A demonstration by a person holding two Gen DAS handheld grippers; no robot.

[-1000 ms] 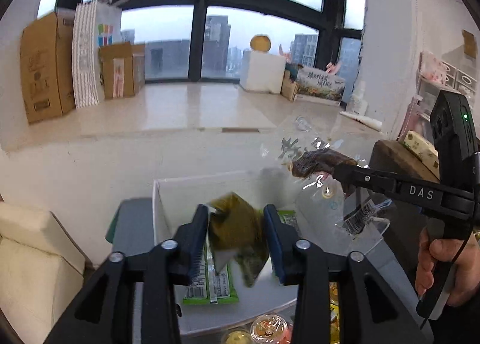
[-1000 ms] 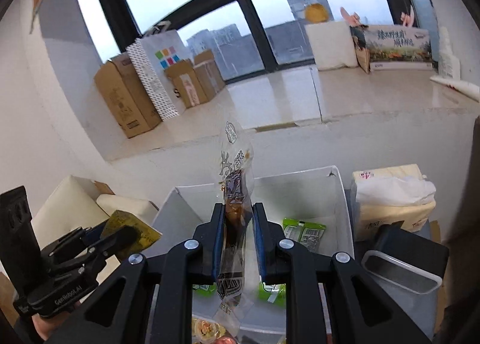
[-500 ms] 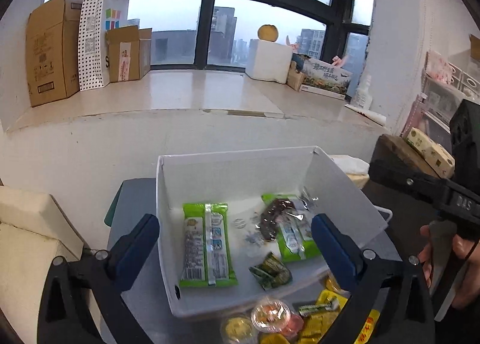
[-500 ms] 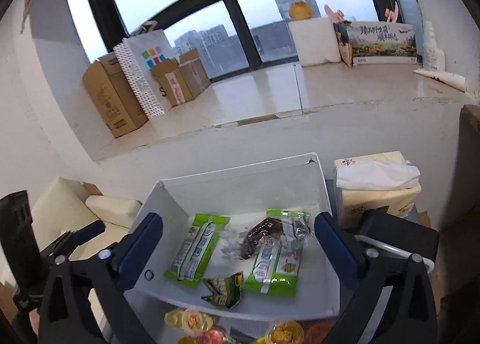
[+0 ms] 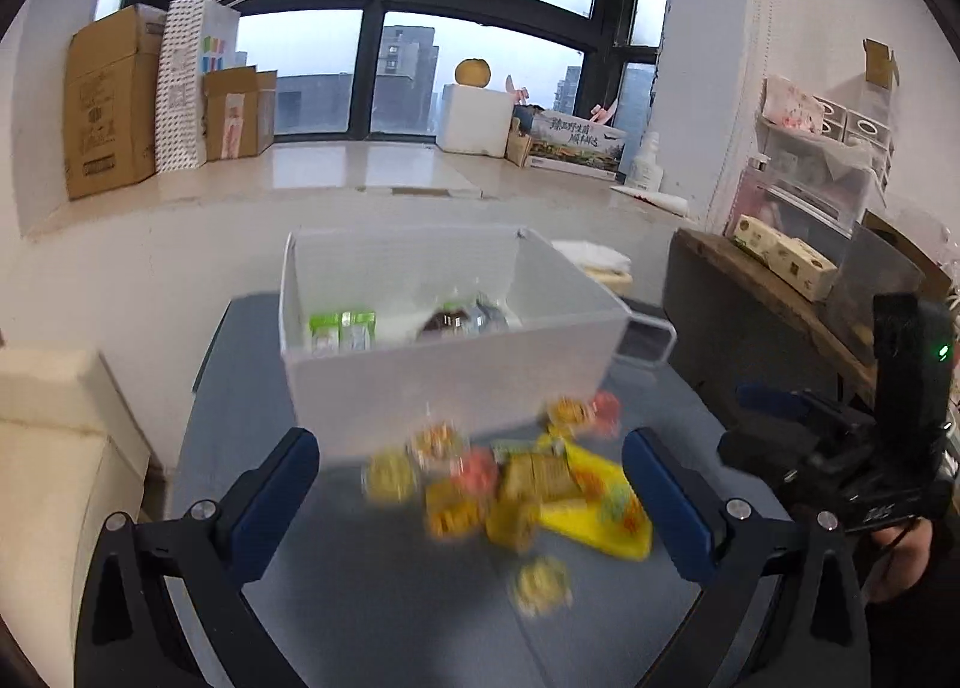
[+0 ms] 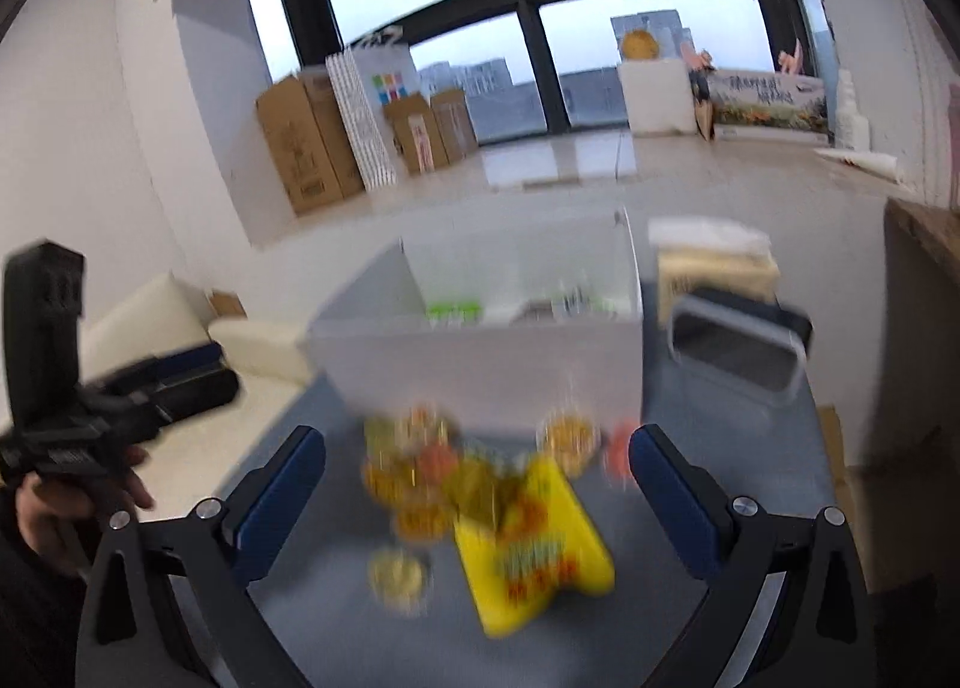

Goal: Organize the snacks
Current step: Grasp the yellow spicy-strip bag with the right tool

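White bin (image 5: 456, 382) with green packets (image 5: 341, 330) and dark sausage pack (image 5: 445, 322) inside; left gripper (image 5: 471, 499) and right gripper (image 6: 477, 499) wide, empty.

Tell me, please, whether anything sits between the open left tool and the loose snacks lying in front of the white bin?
Nothing visible does. The left tool is open, its blue fingers flanking the loose snacks on the grey table. The white bin stands just behind the pile, with its front wall between the snacks and its inside.
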